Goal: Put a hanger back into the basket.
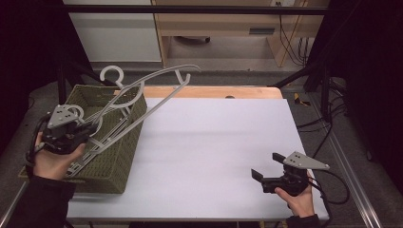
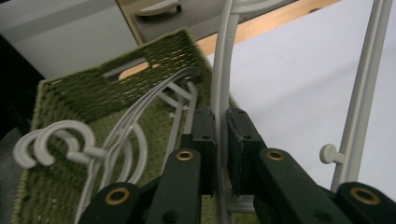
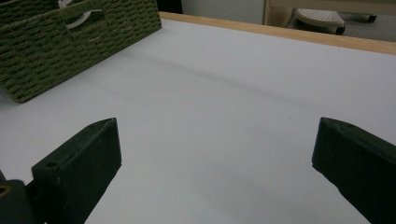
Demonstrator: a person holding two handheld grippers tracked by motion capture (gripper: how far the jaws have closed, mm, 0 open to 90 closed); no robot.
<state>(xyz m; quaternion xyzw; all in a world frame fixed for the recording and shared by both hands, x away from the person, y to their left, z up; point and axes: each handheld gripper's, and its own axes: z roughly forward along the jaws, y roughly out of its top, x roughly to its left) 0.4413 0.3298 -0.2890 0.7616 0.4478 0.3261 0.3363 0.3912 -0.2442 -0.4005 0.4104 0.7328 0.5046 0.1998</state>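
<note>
Left tongs (image 1: 90,129): clamped on one grey hanger (image 1: 157,90) — lifted half out of the basket (image 1: 126,156).
Remaining: other hangers (image 2: 116,140) lie inside the basket.
Right tongs (image 1: 266,167): wide open, empty — held over the bench (image 1: 214,142), well right of the basket.

Left gripper (image 1: 88,129) raised with jaws clamped; right gripper (image 1: 266,167) low, jaws wide apart.

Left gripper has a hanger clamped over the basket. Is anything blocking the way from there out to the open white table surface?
Nothing visible does. The left gripper holds the hanger above the basket, and the white surface beside it lies bare up to the right gripper.
</note>
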